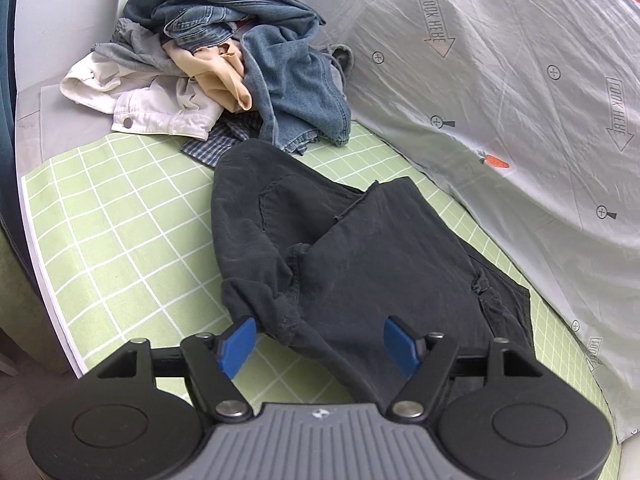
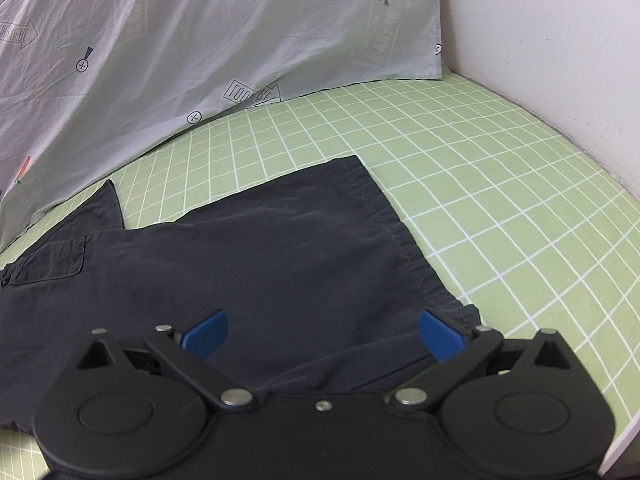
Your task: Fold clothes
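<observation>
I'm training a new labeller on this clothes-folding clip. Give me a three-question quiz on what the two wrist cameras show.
1. True or false: the left claw is clamped on the dark shorts.
2. Which garment shows a metal button in the pile of clothes? A) the white one B) the blue denim one C) the beige one
3. Fill in: the shorts lie on a green sheet with white ____ lines.

Key
1. False: both blue pads stand apart, and so do those of the right claw.
2. A, the white garment.
3. Grid.
</observation>
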